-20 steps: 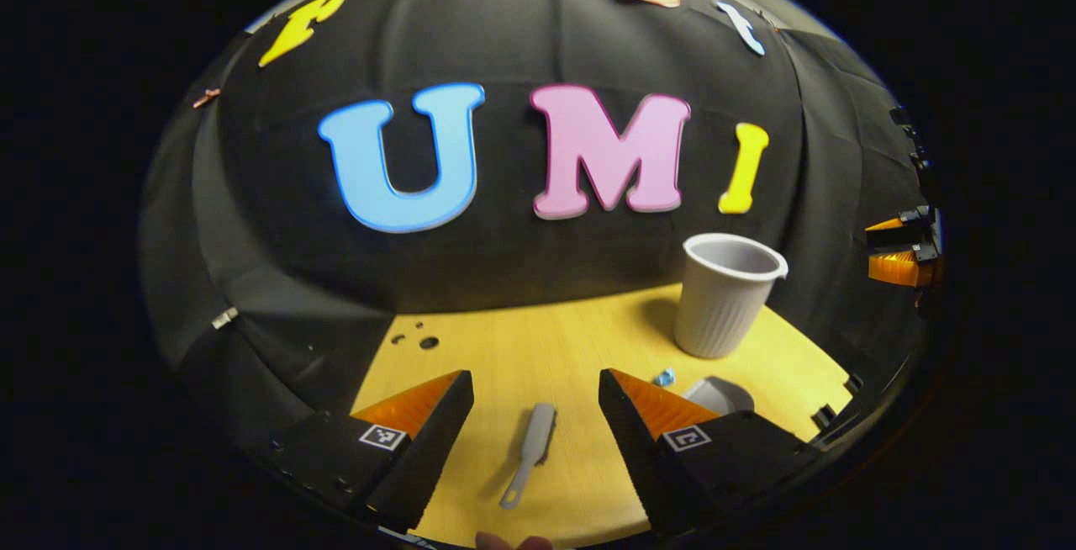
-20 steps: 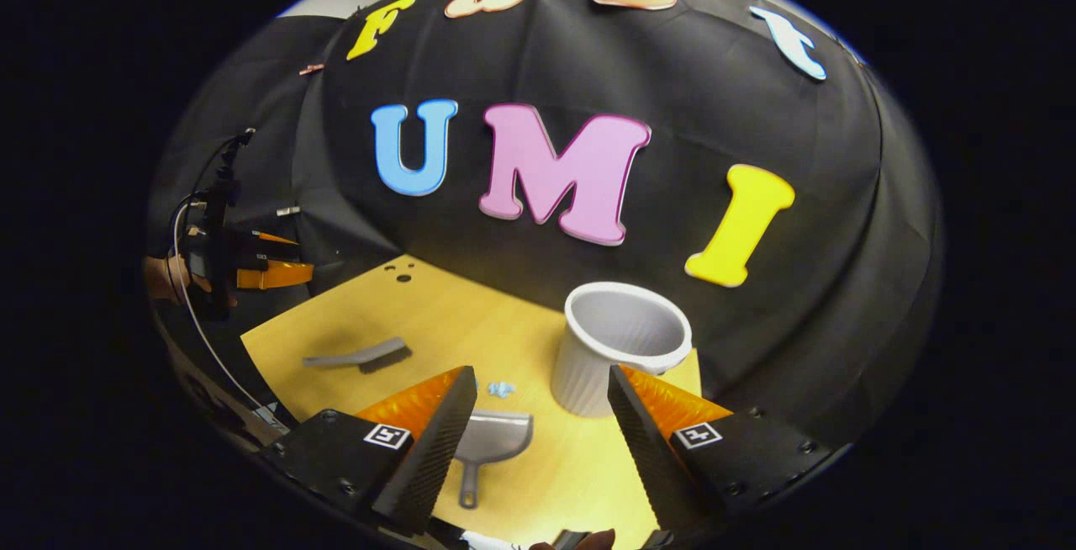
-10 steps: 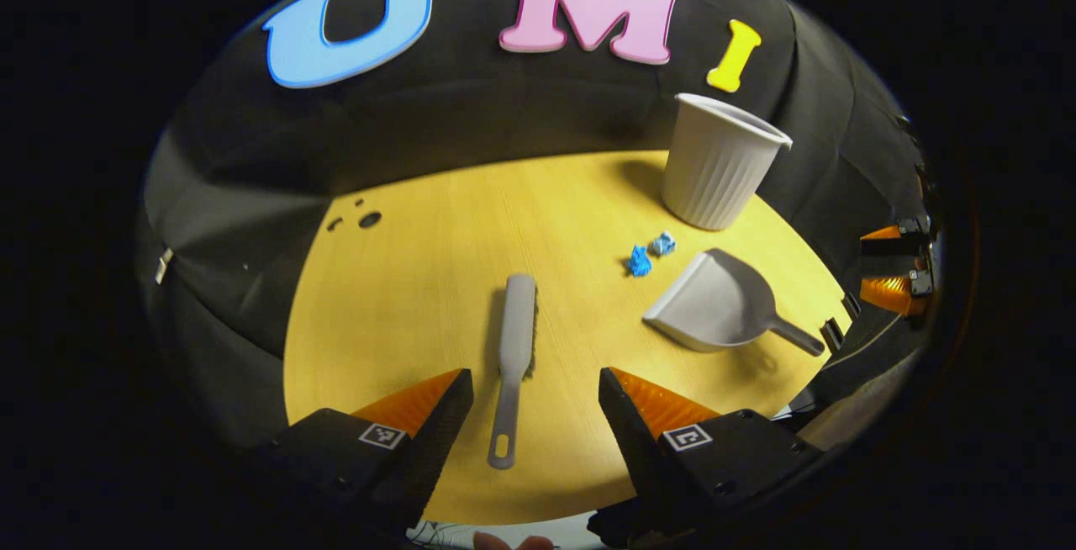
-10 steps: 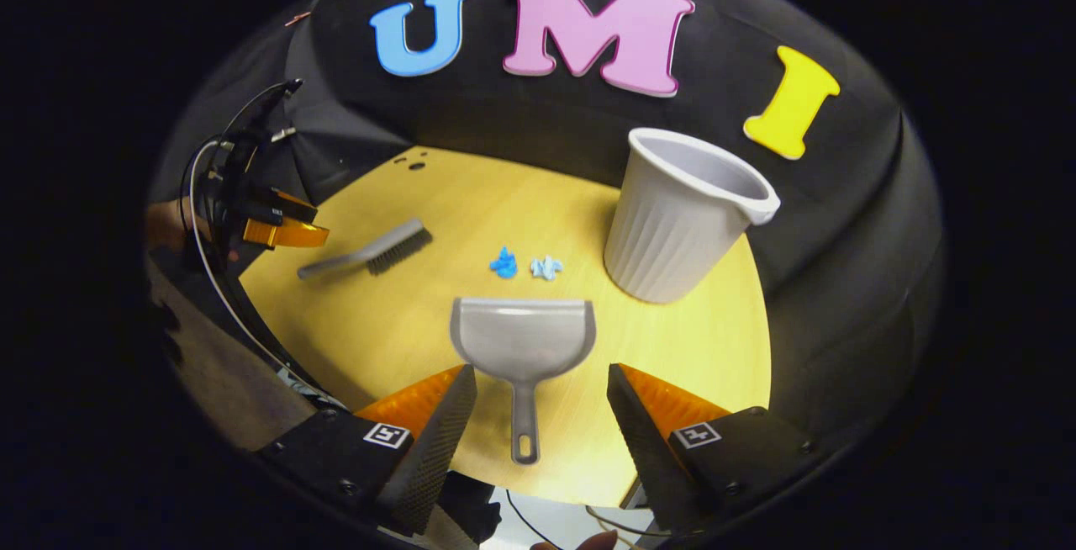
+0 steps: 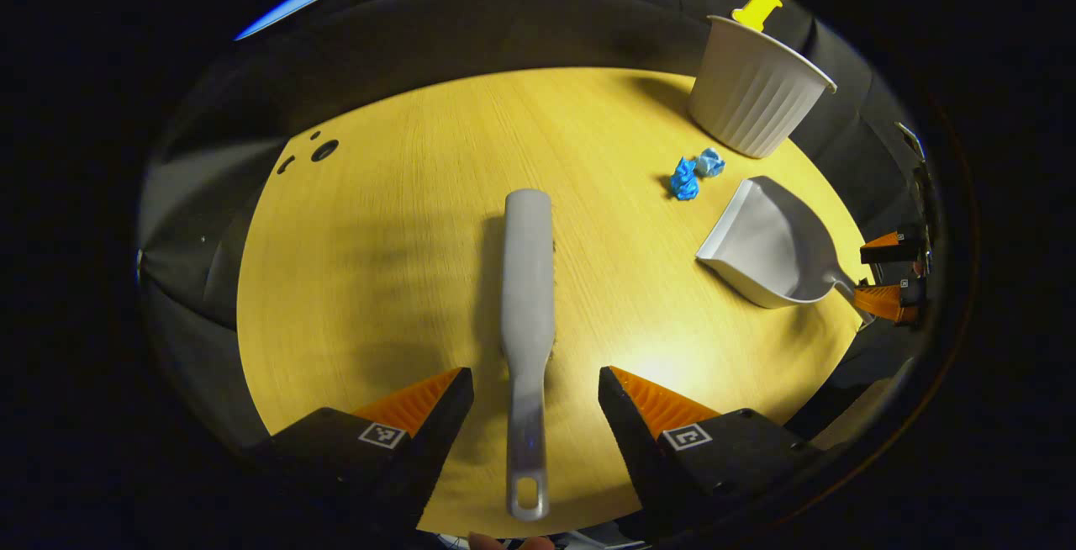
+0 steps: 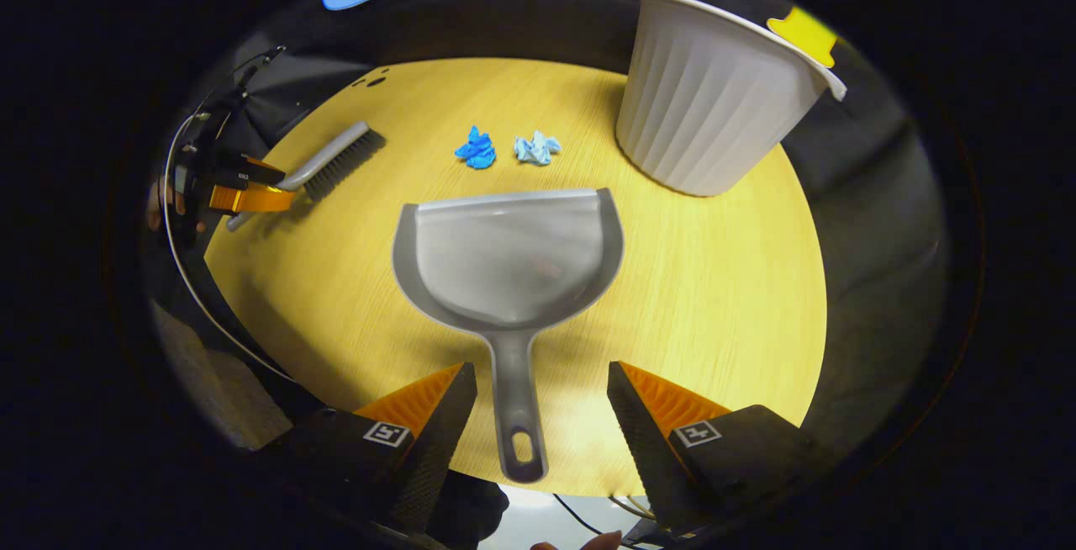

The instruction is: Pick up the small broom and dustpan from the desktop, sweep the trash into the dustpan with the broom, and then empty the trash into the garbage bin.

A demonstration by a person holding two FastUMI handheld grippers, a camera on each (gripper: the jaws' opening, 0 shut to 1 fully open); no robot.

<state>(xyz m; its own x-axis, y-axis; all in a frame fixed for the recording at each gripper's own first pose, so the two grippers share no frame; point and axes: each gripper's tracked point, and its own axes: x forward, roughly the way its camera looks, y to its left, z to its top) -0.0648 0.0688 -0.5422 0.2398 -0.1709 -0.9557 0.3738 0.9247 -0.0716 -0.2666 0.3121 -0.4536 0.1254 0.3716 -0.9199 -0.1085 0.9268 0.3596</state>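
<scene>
In the left gripper view the left hand-held gripper [image 5: 535,386] is spread, its fingers on either side of the grey broom's [image 5: 528,281] handle without touching it. The broom lies flat on the yellow worktop [image 5: 395,264], handle end with the hanging hole nearest the camera; its bristles are tucked along the right edge and hard to make out. Only a sliver of a fingertip shows at the bottom edge.

In the right gripper view the right hand-held gripper [image 6: 542,382] is also spread, with the grey dustpan's [image 6: 508,256] handle lying between its fingers, untouched. The dustpan rests flat on the worktop, mouth facing two crumpled blue paper scraps [image 6: 504,148] just beyond it. The ribbed white garbage bin [image 6: 714,96] stands upright to the right of the scraps; from this low angle its inside is hidden. Far left, the other gripper sits at the broom handle, the hand holding it mostly lost in shadow.

In the left gripper view the far gripper at the dustpan handle is cut off at the right edge, so its fingers are hard to read.

Compared with half a second ago, both cameras have come lower and closer: broom and dustpan each look larger, their handles now reach down between the fingers, and the booth wall has slid almost out of the top. Broom, dustpan, scraps and bin lie where they were.
</scene>
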